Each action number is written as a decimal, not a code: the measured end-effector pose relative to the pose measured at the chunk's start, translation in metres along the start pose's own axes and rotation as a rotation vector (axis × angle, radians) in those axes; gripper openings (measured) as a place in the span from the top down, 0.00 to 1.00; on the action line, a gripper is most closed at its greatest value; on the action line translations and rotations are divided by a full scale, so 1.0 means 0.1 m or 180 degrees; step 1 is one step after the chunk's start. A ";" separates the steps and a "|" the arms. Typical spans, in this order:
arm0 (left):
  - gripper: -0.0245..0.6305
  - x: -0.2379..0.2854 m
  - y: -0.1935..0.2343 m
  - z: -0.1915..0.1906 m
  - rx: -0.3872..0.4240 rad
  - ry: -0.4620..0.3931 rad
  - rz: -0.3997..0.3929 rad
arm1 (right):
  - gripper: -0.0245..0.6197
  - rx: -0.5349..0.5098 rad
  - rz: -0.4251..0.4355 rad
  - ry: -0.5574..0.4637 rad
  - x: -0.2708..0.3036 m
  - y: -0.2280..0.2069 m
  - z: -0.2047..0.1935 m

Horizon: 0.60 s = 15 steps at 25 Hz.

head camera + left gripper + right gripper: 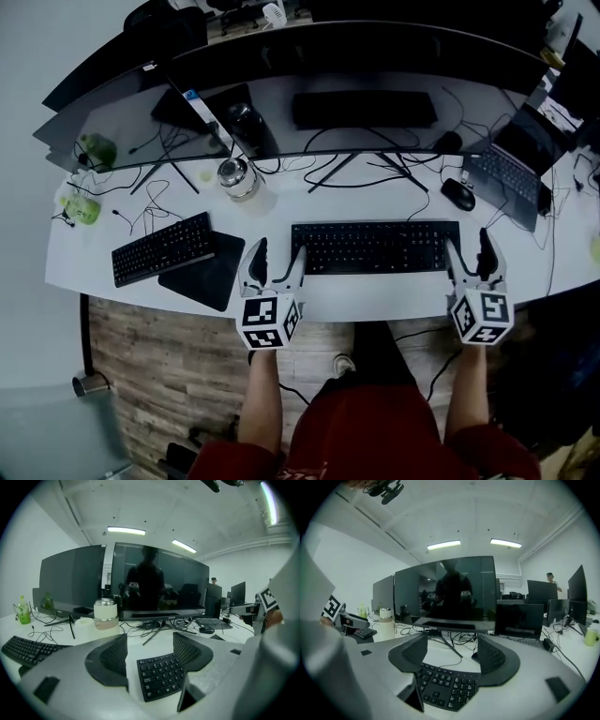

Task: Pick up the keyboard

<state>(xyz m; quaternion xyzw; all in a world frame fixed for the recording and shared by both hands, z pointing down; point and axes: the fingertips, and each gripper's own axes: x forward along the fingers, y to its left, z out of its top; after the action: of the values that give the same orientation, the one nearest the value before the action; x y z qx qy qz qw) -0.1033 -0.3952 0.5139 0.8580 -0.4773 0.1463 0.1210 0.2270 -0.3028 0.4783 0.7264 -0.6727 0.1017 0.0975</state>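
Black full-size keyboard [375, 247] – the task's item, lying flat at the middle of the white desk [281, 202], parallel to the near edge and directly below the curved monitor [356, 47]. Left gripper [277, 258] sits at its left end and right gripper [471, 253] at its right end; both sets of tongs stand apart with nothing pinched. Each gripper view shows a corner of the keys low between the two pads, with no pad pressing on it. Step in hand, as judged: the approach, with both tools lined up on the two short ends and no grasp or lift made yet. The next move seems to call for lowering each tool until the keyboard's edge lies between its pads, closing both together, then raising both ends evenly so the board stays level. Nearby: a second black keyboard [164, 248] on a dark mat [208, 274] to the left, a lidded jar [236, 176], loose cables [366, 173], a mouse [457, 194] and a laptop [511, 173] to the right – all clear of the grasp points.
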 end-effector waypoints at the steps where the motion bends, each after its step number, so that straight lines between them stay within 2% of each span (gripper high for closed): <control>1: 0.52 0.05 0.00 -0.09 0.0000 0.0065 0.0007 | 0.47 0.0031 0.0018 0.0095 0.06 -0.01 -0.11; 4: 0.52 0.18 0.01 -0.35 0.0017 0.0271 0.0022 | 0.44 0.0149 0.0037 0.0351 0.20 -0.06 -0.44; 7: 0.52 0.31 0.02 -0.57 -0.0105 0.0449 -0.0008 | 0.42 0.0144 0.0046 0.0586 0.31 -0.11 -0.73; 11: 0.52 0.46 0.04 -0.84 -0.0255 0.0670 -0.0038 | 0.38 0.0318 0.0085 0.0862 0.44 -0.19 -1.09; 15: 0.50 0.59 -0.03 -1.04 -0.0371 0.0894 -0.0198 | 0.33 0.0454 0.0119 0.1109 0.54 -0.25 -1.37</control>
<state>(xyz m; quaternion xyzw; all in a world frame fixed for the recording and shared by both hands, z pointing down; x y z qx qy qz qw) -0.0856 -0.4041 0.6324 0.8350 -0.4366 0.2331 0.2405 0.2537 -0.3147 0.6247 0.6902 -0.6502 0.2752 0.1589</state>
